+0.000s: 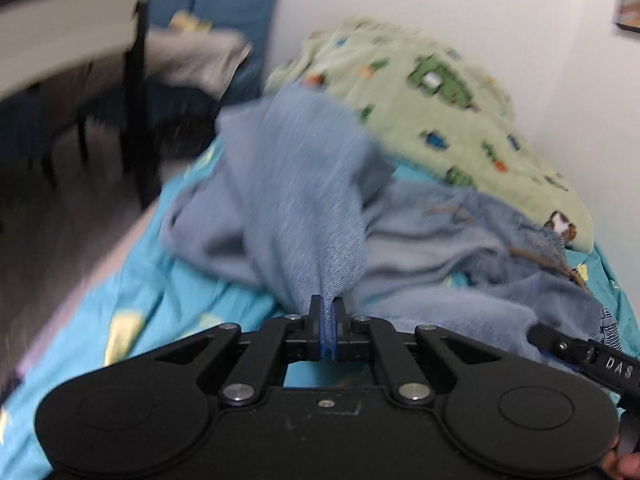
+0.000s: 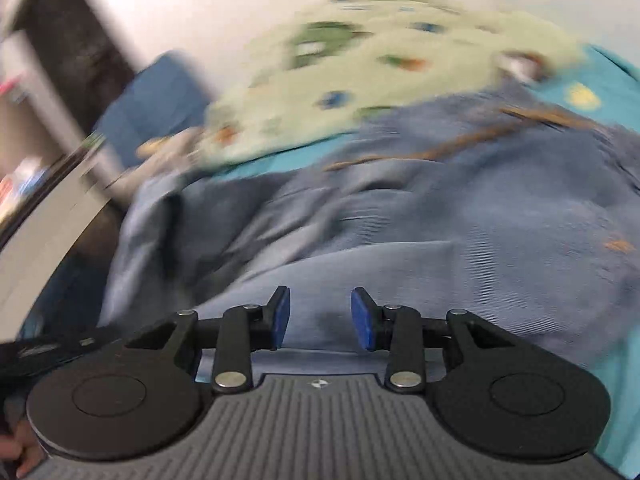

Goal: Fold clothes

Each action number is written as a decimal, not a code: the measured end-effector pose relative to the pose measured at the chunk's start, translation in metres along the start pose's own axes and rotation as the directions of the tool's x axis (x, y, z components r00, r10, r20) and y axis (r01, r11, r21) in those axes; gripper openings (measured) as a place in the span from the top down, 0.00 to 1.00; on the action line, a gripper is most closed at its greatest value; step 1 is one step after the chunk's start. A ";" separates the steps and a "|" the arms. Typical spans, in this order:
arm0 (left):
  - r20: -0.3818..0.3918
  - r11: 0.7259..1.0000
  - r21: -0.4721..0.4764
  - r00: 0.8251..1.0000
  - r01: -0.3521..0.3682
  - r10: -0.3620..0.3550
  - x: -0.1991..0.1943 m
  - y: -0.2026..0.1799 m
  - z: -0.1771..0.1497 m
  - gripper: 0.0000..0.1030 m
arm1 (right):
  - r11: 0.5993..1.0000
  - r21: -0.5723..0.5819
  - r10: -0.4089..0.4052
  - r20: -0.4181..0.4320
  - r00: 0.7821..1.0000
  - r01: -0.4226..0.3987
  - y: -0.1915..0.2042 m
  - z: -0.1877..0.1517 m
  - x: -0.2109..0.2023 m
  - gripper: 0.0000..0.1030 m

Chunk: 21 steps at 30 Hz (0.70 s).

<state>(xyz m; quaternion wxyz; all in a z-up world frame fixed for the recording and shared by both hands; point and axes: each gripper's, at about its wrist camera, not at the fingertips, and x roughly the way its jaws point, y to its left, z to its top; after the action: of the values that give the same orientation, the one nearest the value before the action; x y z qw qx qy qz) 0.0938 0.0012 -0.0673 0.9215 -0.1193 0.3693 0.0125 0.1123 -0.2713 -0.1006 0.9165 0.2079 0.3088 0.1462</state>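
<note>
Here, L gripper pinches a fold of the blue jeans, heaped on the teal bedsheet just below the green blanket. R gripper: fingers spread, over jeans, nothing between.

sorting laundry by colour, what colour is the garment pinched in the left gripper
Faded light blue denim garment, clearest in the left wrist view.
</note>
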 end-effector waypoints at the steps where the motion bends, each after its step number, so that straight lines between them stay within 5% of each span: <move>1: -0.014 1.000 -0.019 1.000 0.001 -0.001 0.003 0.002 0.001 0.97 | 0.998 -0.067 0.022 -0.006 1.000 -0.022 0.013 -0.005 0.003 0.63; 3: -0.015 0.999 -0.047 1.000 0.013 -0.013 0.005 0.004 0.003 0.97 | 0.985 -0.164 0.043 -0.064 0.997 -0.053 0.030 -0.014 0.018 0.64; 6: -0.005 0.999 -0.038 1.000 0.025 -0.025 0.000 0.014 0.001 0.96 | 0.986 -0.161 0.001 -0.218 0.976 -0.037 0.025 -0.031 0.051 0.67; 9: -0.017 0.999 -0.041 0.999 0.034 -0.035 0.000 0.015 -0.002 0.95 | 0.990 -0.134 0.005 -0.265 0.964 -0.042 0.006 -0.039 0.064 0.74; 13: 0.013 0.998 -0.048 0.999 0.037 -0.036 -0.005 0.018 -0.003 0.87 | 0.997 -0.070 0.017 -0.275 0.961 -0.038 -0.004 -0.030 0.064 0.74; 17: 0.060 1.000 -0.018 0.998 0.008 -0.007 -0.013 0.012 -0.001 0.67 | 0.994 -0.103 0.002 -0.279 0.960 -0.032 0.001 -0.030 0.065 0.74; 21: 0.121 0.999 0.029 0.993 -0.016 0.012 -0.020 0.003 0.003 0.60 | 0.991 -0.131 -0.016 -0.277 0.961 -0.022 0.013 -0.039 0.061 0.74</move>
<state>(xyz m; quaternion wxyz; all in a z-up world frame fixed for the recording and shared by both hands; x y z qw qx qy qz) 0.0805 0.0065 -0.0521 0.9438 -0.1018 0.3138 0.0204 0.1328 -0.2245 -0.1542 0.8758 0.1244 0.4234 0.1954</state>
